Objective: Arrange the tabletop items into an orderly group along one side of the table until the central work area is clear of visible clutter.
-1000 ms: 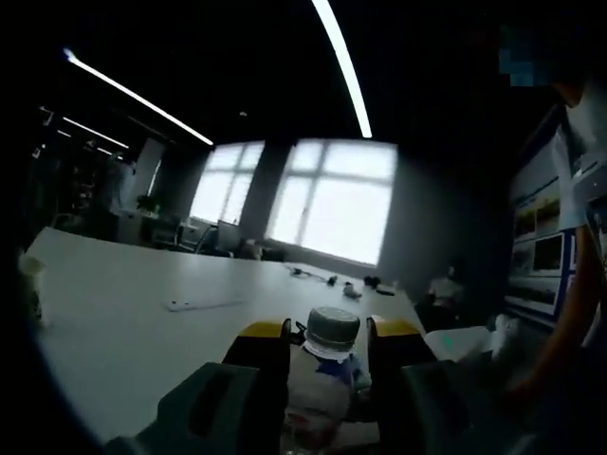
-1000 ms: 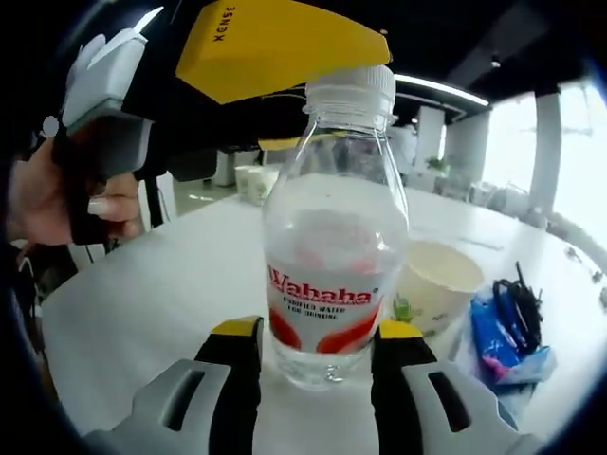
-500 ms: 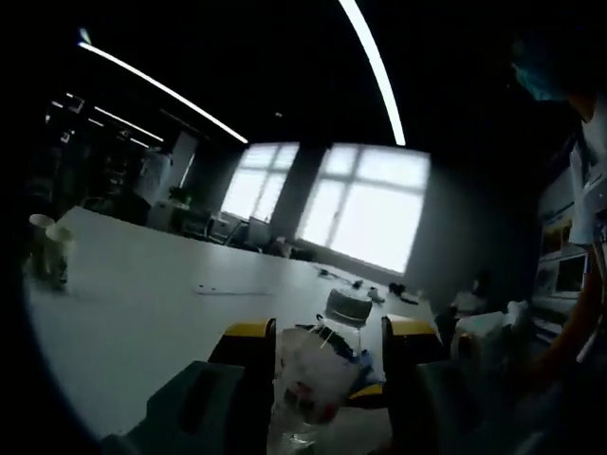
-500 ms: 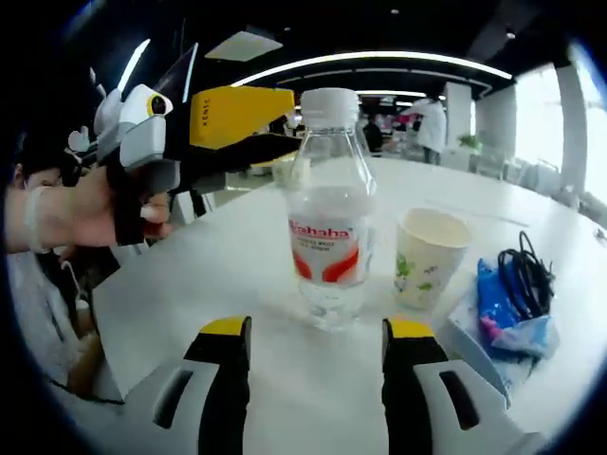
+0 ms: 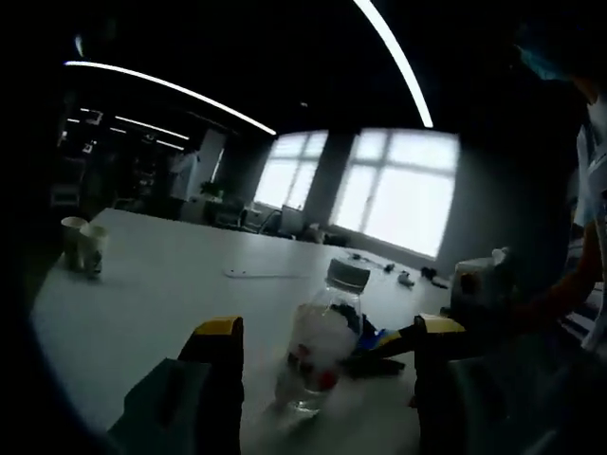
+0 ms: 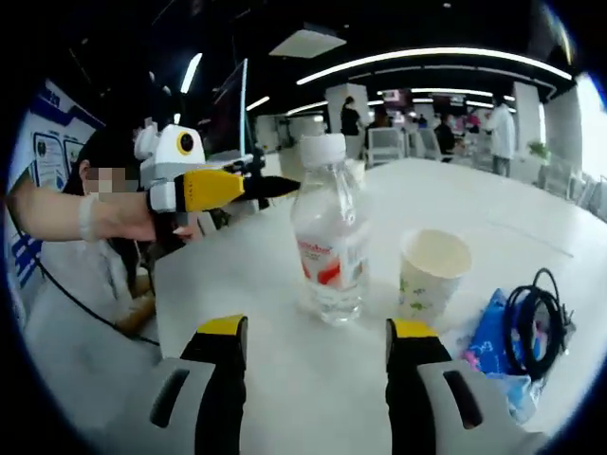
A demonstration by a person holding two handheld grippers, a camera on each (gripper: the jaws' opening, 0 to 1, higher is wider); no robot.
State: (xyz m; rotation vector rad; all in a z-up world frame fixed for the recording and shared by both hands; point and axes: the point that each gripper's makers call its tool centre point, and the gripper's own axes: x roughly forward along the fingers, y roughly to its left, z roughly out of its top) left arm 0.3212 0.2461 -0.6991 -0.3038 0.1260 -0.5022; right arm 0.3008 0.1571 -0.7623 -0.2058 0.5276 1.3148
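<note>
Standing upright on the table, water bottle sits at 9 o'clock of the paper cup. Your left gripper and right gripper gape wide, holding nothing; grouping looks intentional.

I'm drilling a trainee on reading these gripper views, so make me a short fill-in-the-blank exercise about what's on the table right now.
1. The water bottle stands upright with its ____ cap on.
2. In the right gripper view, the paper cup stands to the ____ of the bottle.
3. A coiled black ____ lies on the blue packet.
4. Both grippers are ____, neither holding the bottle.

Missing words: white; right; cable; open
</note>
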